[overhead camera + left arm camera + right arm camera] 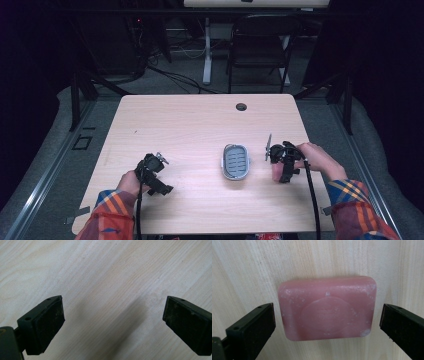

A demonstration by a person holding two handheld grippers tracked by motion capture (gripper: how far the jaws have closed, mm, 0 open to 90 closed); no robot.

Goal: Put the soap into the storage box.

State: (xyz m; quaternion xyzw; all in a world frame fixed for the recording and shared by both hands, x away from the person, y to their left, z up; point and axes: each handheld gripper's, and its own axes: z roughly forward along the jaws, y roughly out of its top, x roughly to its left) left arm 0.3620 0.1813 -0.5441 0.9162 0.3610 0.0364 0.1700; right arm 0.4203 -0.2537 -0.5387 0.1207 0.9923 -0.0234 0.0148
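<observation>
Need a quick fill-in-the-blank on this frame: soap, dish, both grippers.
1. The bar of soap between the right gripper's open jaws is ____ in colour.
2. The soap lies flat on the ____, not in the soap dish.
3. The left gripper has its jaws ____, with bare wood between them.

Missing words: pink; table; open

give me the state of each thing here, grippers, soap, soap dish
left gripper: open, holding nothing, over bare table
right gripper: open, jaws either side of the soap, not touching it
pink soap bar: lying flat on the table, not gripped
soap dish: upright on the table between the two grippers, empty
folding chair: unfolded, standing beyond the table
</observation>
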